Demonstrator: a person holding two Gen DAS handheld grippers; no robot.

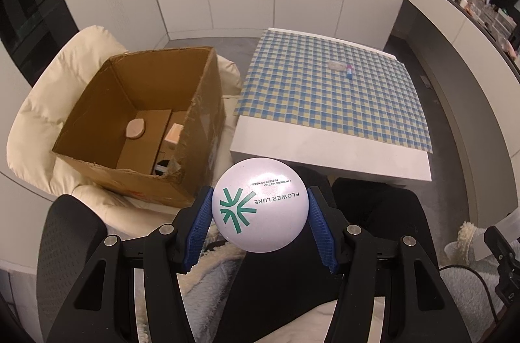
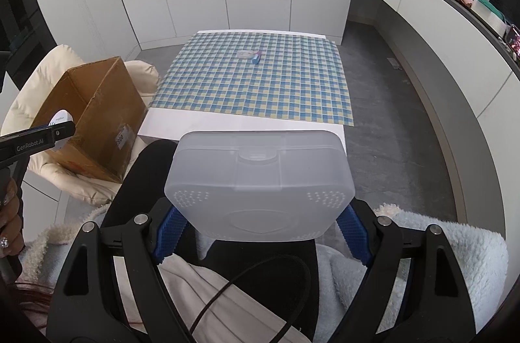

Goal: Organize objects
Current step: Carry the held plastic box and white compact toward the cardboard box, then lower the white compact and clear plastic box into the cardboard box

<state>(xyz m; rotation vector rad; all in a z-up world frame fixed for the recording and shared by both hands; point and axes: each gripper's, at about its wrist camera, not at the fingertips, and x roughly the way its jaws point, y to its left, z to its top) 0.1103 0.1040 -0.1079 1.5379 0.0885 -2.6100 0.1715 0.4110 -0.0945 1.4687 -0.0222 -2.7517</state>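
Left wrist view: left tool (image 1: 260, 209) squeezes the round white compact (image 1: 260, 208), low middle. Move it over the brown box (image 1: 143, 115), then let go. Right tool (image 2: 260, 222) holds the frosted case (image 2: 260, 184).

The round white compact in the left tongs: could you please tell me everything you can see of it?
The round white compact is a smooth, glossy, domed disc, plastic by its look. Its lid carries a green star-like logo and the words FLOWER LURE, with smaller print about pressed powder. It looks closed and is held in the air, lid toward the camera, between the blue ribbed pads of the left tongs, which press on its opposite edges. Nothing else touches it. The open cardboard box stands beyond, to its left.
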